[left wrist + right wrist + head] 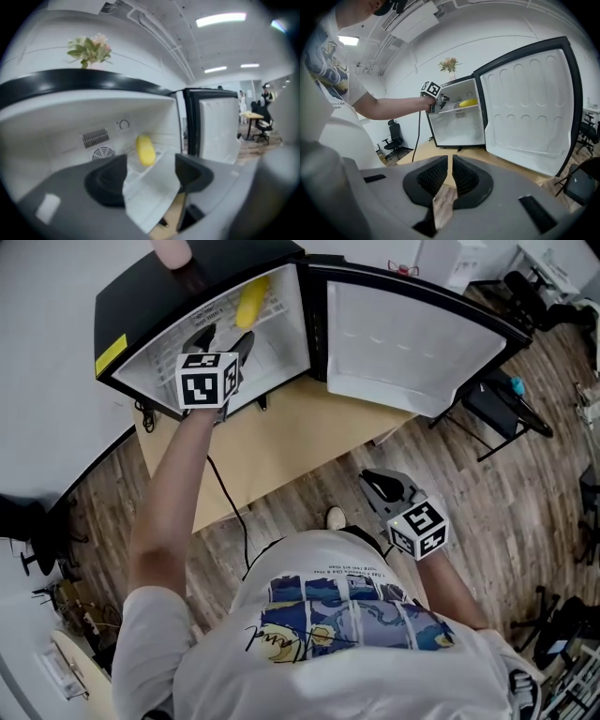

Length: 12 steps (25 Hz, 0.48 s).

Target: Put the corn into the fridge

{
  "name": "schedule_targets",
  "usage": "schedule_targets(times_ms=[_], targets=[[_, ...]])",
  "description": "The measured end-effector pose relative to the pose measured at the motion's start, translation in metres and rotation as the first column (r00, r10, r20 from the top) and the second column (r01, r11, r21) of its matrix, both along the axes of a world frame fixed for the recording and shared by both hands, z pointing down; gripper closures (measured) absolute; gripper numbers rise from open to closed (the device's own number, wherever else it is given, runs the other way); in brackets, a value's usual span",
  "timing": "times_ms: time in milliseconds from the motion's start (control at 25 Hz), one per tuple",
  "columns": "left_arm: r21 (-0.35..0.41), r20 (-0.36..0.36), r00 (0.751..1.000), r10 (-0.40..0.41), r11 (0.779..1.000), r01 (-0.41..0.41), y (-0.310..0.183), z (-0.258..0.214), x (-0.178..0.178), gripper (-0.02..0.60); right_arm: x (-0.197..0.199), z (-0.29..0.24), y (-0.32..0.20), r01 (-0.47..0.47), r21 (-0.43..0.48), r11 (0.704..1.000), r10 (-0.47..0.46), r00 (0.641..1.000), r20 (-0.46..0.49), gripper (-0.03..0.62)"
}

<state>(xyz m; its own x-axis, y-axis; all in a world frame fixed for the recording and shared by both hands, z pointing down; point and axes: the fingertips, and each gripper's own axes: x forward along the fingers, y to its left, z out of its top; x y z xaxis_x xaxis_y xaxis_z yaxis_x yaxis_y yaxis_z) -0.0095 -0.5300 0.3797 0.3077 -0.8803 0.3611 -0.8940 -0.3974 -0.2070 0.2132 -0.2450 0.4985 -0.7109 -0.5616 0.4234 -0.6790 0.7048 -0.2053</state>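
The yellow corn (250, 301) lies on the wire shelf inside the small black fridge (141, 324); it also shows as the corn (145, 150) in the left gripper view and the corn (468, 102) in the right gripper view. My left gripper (225, 338) is at the fridge mouth, open, with nothing between its jaws, just short of the corn. In its own view the left gripper (151, 176) frames the shelf edge. My right gripper (380, 486) hangs low near my body, shut and empty; the right gripper (450, 176) points toward the fridge.
The fridge door (412, 343) stands swung wide to the right. The fridge sits on a wooden table (272, 456). A vase of flowers (450, 65) stands on the fridge top. Office chairs (396, 136) and wood floor surround the table.
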Motion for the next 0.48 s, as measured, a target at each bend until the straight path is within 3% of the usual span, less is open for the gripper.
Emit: schedule_targets(times_ms=[320, 480], targets=[[-0.034, -0.102, 0.993, 0.067, 0.997, -0.071, 0.067, 0.015, -0.026, 0.323, -0.046, -0.009, 0.028, 0.001, 0.015, 1.000, 0.000, 1.000, -0.010, 0.562], [-0.022, -0.090, 0.991, 0.096, 0.995, -0.099, 0.104, 0.024, -0.040, 0.393, -0.059, -0.012, 0.040, -0.012, 0.018, 1.000, 0.012, 1.000, -0.023, 0.562]])
